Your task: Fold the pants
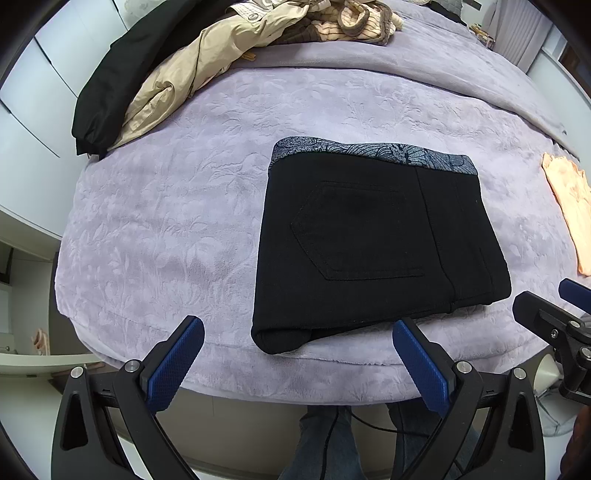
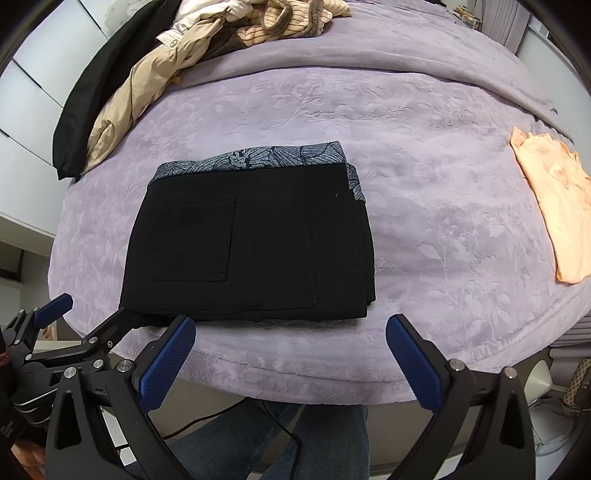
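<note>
The black pants (image 1: 369, 243) lie folded into a compact rectangle on the lilac blanket (image 1: 166, 229), back pocket up, grey patterned lining showing along the far edge. They also show in the right wrist view (image 2: 255, 243). My left gripper (image 1: 295, 358) is open and empty, hovering just short of the pants' near edge. My right gripper (image 2: 291, 354) is open and empty, also at the near edge of the bed in front of the pants. The right gripper also shows at the right of the left wrist view (image 1: 554, 314), and the left gripper at the lower left of the right wrist view (image 2: 74, 325).
A heap of clothes lies at the far left: a black garment (image 1: 110, 85), a beige jacket (image 1: 177, 81) and striped fabric (image 1: 351, 22). A folded peach garment (image 2: 554, 206) lies at the right on the lilac blanket (image 2: 424, 184). The bed's front edge is just below the pants.
</note>
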Tool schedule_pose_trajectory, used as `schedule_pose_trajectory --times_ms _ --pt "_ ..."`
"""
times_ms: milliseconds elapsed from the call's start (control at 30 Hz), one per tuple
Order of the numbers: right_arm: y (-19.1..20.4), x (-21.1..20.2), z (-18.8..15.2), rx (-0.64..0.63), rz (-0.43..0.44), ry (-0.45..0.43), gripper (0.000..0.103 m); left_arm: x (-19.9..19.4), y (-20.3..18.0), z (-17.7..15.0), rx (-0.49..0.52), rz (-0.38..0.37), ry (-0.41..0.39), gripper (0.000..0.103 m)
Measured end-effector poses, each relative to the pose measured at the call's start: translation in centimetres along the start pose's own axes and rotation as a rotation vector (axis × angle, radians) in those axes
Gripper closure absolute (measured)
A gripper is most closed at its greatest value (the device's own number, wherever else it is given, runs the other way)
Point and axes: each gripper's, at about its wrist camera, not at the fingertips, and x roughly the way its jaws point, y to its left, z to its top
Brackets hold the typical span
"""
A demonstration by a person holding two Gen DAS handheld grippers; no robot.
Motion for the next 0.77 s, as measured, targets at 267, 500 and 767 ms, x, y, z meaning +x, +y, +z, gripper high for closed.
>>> schedule_pose_trajectory --times_ms 267,500,767 --pt "0.26 -0.04 -0.13 -0.005 -0.008 0.000 0.000 -0.02 -0.05 -0.03 0.000 0.000 0.000 0.000" --pt "0.38 -0.03 -0.21 -0.008 -0.014 0.002 0.000 -0.05 -0.02 -0.03 0.003 -0.006 -0.003 0.000" --pt "0.65 0.09 -0.24 -0.019 -0.022 0.004 0.000 -0.05 -0.04 0.26 0.022 -0.032 -0.014 0.000"
